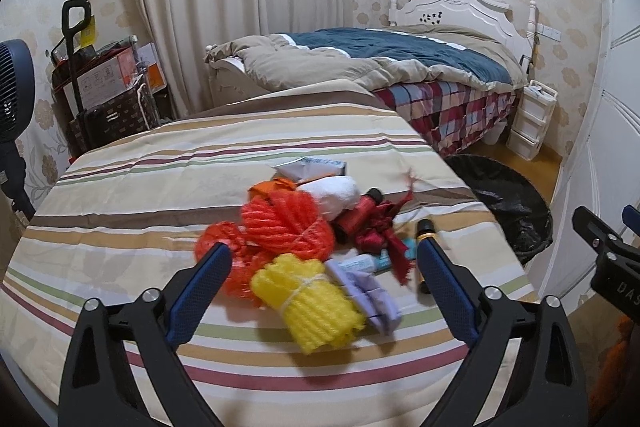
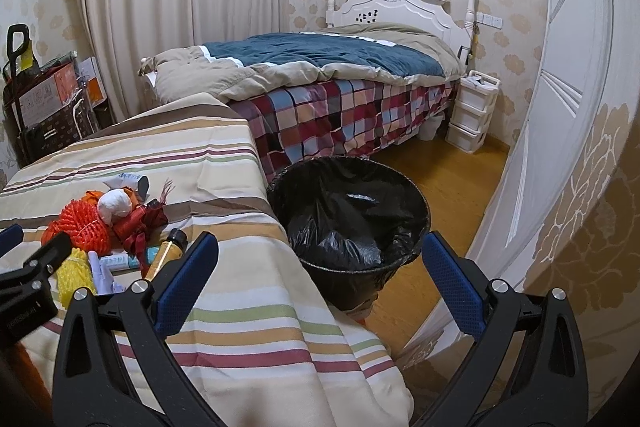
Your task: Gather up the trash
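A heap of trash lies on the striped cloth (image 1: 160,163): a yellow foam net bundle (image 1: 308,303), an orange net (image 1: 280,227), a white paper wad (image 1: 336,193), a red ribbon spool (image 1: 372,227), a pale purple glove (image 1: 372,295), a small tube (image 1: 360,263) and an amber bottle (image 1: 424,231). My left gripper (image 1: 322,249) is open over the heap. The yellow bundle lies between its fingers, and the pads are clear of it. My right gripper (image 2: 319,239) hangs open and empty above the black-lined bin (image 2: 340,279), which stands on the floor beside the cloth's right edge.
Behind stands a bed (image 2: 320,67) with a blue quilt and a checked sheet. White drawers (image 2: 472,111) sit by its head. A loaded cart (image 1: 100,87) and a fan (image 1: 12,99) are at the left. A white panelled door (image 2: 560,87) closes in the right side.
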### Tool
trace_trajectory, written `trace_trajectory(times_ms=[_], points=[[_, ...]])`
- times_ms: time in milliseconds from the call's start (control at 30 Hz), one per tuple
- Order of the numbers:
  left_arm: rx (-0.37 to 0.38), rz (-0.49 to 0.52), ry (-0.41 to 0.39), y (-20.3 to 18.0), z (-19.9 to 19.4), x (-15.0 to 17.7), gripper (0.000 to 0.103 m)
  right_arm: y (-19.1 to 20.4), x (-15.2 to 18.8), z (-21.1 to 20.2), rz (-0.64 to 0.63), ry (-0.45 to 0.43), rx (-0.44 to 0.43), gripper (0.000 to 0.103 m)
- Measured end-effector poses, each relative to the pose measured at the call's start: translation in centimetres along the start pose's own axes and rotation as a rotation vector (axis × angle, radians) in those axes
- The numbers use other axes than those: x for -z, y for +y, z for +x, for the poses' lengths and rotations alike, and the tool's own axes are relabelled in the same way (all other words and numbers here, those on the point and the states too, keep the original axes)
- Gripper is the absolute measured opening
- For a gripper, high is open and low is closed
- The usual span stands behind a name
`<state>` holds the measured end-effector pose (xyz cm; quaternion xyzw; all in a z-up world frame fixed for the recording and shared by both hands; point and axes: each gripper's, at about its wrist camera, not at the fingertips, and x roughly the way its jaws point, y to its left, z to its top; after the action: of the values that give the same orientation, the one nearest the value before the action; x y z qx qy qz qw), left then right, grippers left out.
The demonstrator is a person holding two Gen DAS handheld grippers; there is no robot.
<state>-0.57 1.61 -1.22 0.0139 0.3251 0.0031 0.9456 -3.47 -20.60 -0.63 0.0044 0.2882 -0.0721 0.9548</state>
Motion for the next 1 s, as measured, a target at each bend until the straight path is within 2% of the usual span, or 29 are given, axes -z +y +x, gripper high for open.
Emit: trace_trajectory(times_ms=[167,233,267,400,667,700,733,800,900,933,1000], points=[[-0.02,-0.011,0.014,1.7,-0.3,0.3,0.088,0.7,0.4,0.3,0.001,0.021,-0.031,0.096],[-0.032,-0.012,0.025,2.2,-0.2,0.5,0.085,0.9,0.7,0.6,-0.002,0.037,-0.042,0.084],[-0.032,-0.015,0.034,2.5,-0.1,0.5,0.084,0.9,0.7,0.8,-0.002,0.044,-0.045,0.082],[-0.034,-0.008,0.063,2.4,0.5,0.9,0.084,1.2,1.4,1.9,-0.002,0.087,-0.066,0.082],[-0.029,-0.004,0.112,2.1,2.1,1.6,0.084,1.1,1.7,2.5,0.009,0.116,-0.07,0.082],[-0.022,-0.001,0.118,2.1,2.2,1.7,0.082,0.9,1.6,2.6,0.008,0.118,-0.07,0.082],[-0.014,0.002,0.127,2.1,2.3,1.9,0.071,1.1,1.6,2.6,0.006,0.12,-0.072,0.082],[0.017,0.001,0.15,2.2,2.6,2.1,0.061,1.2,1.6,2.7,0.0,0.121,-0.073,0.082],[0.038,0.008,0.143,2.2,2.2,2.3,0.055,1.7,1.6,2.6,-0.011,0.123,-0.079,0.082],[0.046,0.018,0.14,2.1,2.0,2.3,0.045,1.8,1.6,2.6,-0.015,0.122,-0.08,0.082],[0.079,0.018,0.141,2.4,1.5,2.3,0.04,2.3,1.5,2.4,-0.028,0.119,-0.088,0.082]])
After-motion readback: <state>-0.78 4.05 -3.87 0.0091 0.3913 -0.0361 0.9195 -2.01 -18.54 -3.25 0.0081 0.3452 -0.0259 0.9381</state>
